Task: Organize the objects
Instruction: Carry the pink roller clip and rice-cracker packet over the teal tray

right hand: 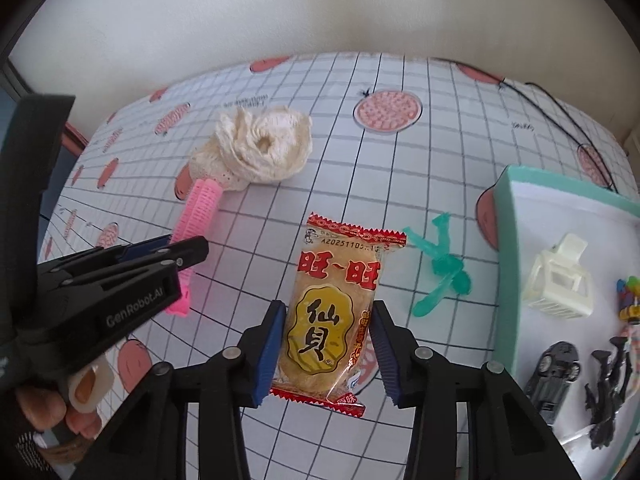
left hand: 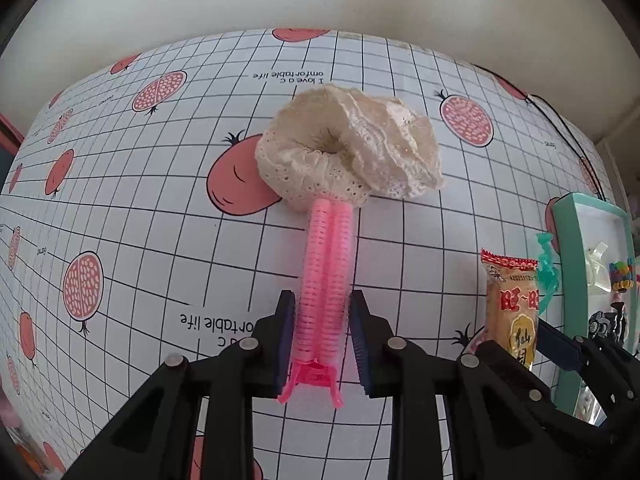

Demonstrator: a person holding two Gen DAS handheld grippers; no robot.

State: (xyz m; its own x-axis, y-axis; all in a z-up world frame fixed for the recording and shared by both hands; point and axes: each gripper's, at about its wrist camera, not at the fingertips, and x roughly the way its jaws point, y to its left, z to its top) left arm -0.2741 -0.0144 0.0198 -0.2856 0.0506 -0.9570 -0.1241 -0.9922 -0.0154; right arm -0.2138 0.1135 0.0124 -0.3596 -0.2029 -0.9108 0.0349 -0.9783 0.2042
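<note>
My left fingers (left hand: pixel 322 340) clench the pink roller (left hand: pixel 326 280), right fingers (right hand: pixel 326 350) pinch the snack packet (right hand: pixel 334 316); I'd lift gently toward the teal box (right hand: pixel 505 220) at three o'clock.

A home setting. The counter (right hand: pixel 440 168) wears a gridded oilcloth printed with pink pomegranates and the words "I love a comfortable life", and backs onto a plain cream wall (right hand: pixel 320 12) at 12 o'clock. Personal oddments lie about: a lace scrunchie (right hand: pixel 260 148), a pink curler (right hand: pixel 196 216), a snack packet (right hand: pixel 332 312), and at 3 o'clock a teal box (right hand: pixel 506 248) holding a hair clip (right hand: pixel 560 280) and toy car (right hand: pixel 554 368).
</note>
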